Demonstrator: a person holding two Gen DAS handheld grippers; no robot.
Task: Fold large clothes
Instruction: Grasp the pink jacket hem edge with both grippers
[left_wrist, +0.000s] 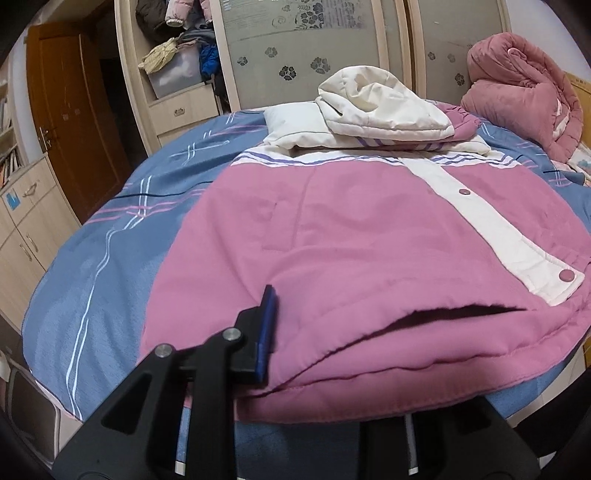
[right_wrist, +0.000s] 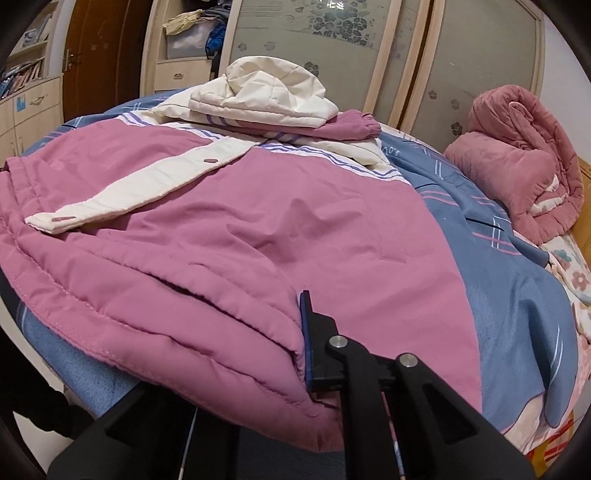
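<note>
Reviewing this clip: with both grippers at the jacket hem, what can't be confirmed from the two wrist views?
- Left gripper: only one blue pad shows; the other finger is hidden under the jacket hem in the left wrist view.
- Right gripper: likewise, the second finger is buried in hem folds in the right wrist view.
- Jacket back and underside: covered by its own front.
- Sleeves: mostly hidden under the hood.
- Person: out of both frames.

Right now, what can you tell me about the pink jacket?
The jacket is padded, pink with a cream snap placket, cream striped shoulders and a cream hood folded onto it. It lies front up on the blue bedspread, sleeves folded in. The left gripper and right gripper each pinch a corner of its near hem.
</note>
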